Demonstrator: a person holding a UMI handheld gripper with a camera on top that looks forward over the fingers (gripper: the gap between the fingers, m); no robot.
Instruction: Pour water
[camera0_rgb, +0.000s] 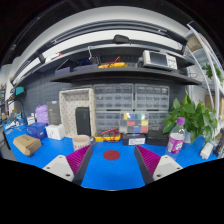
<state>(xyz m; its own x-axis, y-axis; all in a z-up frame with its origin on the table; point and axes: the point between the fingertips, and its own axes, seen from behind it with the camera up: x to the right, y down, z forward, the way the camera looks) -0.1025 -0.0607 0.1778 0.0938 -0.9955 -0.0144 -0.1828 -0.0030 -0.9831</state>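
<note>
The gripper (111, 162) hovers over a blue worktop (112, 172), fingers (76, 160) spread apart, a red dot (111, 154) between them.

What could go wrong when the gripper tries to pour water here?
1. The gripper is open and holds nothing, so it must first grasp a container; a poor grip could let it slip.
2. The red round object lies on the blue table between the fingers and might get bumped.
3. The bottle with the pink label and the plant stand close together; reaching there could knock one over.
</note>
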